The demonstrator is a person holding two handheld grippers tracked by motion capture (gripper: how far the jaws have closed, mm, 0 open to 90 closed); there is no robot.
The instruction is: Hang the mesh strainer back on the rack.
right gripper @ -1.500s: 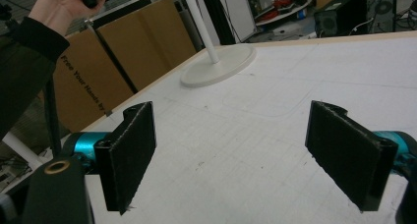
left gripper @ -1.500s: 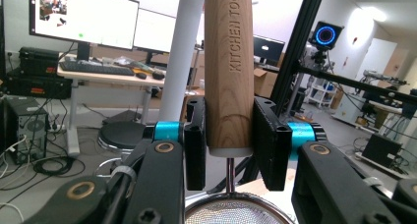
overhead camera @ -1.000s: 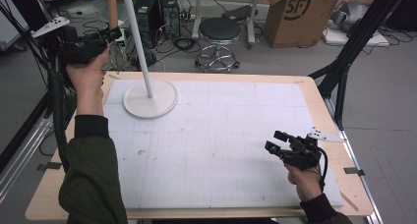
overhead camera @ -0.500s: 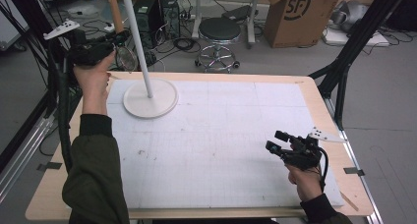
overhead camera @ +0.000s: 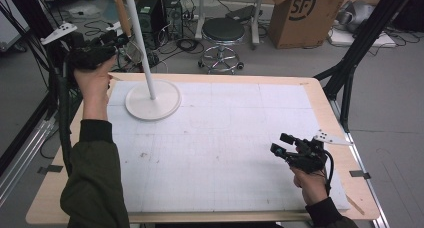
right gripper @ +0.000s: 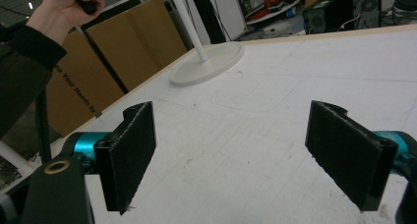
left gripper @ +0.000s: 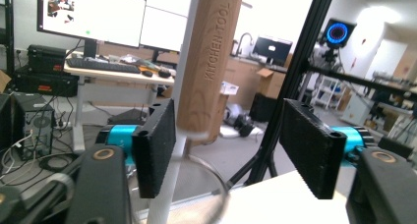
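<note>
A white stand with a round base (overhead camera: 152, 100) and a thin pole (overhead camera: 141, 48) occupies the table's far left. From it hangs a tool with a wooden handle (left gripper: 209, 62) marked KITCHEN-TOOL and a wire ring (left gripper: 209, 172) at its lower end. My left gripper (overhead camera: 117, 40) is raised beside the pole at the far left edge. Its jaws stand open, with the wooden handle (overhead camera: 118, 5) just beyond the gap (left gripper: 226, 145) and not touched. My right gripper (overhead camera: 281, 144) hovers low over the white mat (overhead camera: 220, 138) at the near right, open and holding nothing (right gripper: 246, 155).
The stand's base (right gripper: 209, 67) lies far ahead of the right gripper. Behind the table are a black stool (overhead camera: 222, 33), a cardboard box (overhead camera: 305, 15) and computer towers (overhead camera: 155, 13). Black frame legs (overhead camera: 350, 63) rise at the table's right.
My left gripper has shifted slightly right, closer to the pole and the hanging tool. The right gripper has stayed where it was.
</note>
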